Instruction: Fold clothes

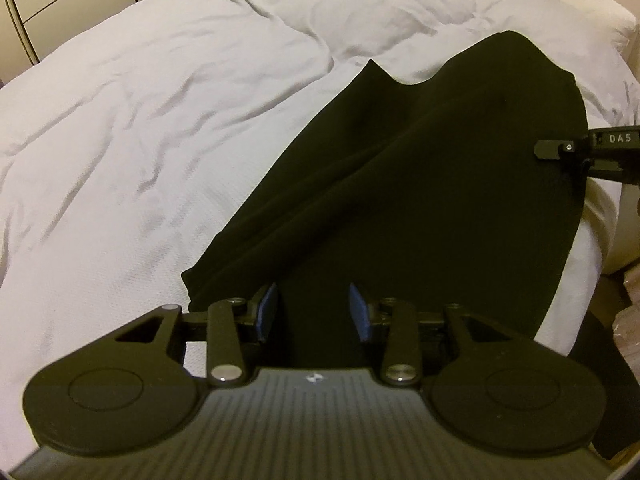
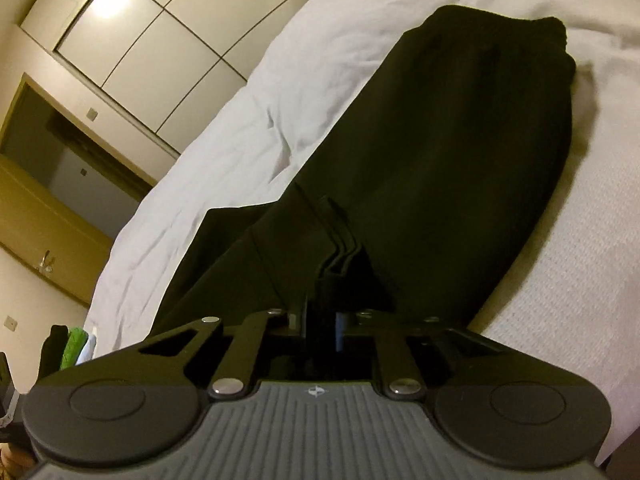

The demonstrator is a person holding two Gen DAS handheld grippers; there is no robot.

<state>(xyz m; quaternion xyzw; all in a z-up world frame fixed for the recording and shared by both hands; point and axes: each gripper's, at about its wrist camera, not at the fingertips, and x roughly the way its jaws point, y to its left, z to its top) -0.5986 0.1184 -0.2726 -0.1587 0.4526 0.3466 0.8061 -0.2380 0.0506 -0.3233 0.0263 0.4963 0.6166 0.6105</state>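
Note:
A black garment [image 1: 420, 184] lies lengthwise on the white bed [image 1: 160, 120], with its near end running under my left gripper [image 1: 314, 312]. That gripper hovers over the cloth with its blue pads [image 1: 267, 312] apart and bare, so it stands open. My right gripper [image 1: 560, 148] reaches in from the right at the garment's side edge. In the right wrist view, the right gripper [image 2: 322, 316] has its fingers close together on several stacked hem layers of the black garment [image 2: 460, 160]. The cloth rises into the jaws.
The white duvet [image 2: 240, 140] is wrinkled and spreads wide to the left of the garment. Pale wardrobe doors [image 2: 160, 40] and a doorway [image 2: 60, 168] stand beyond the bed. A small pile of green and dark clothes [image 2: 68, 344] sits at the lower left.

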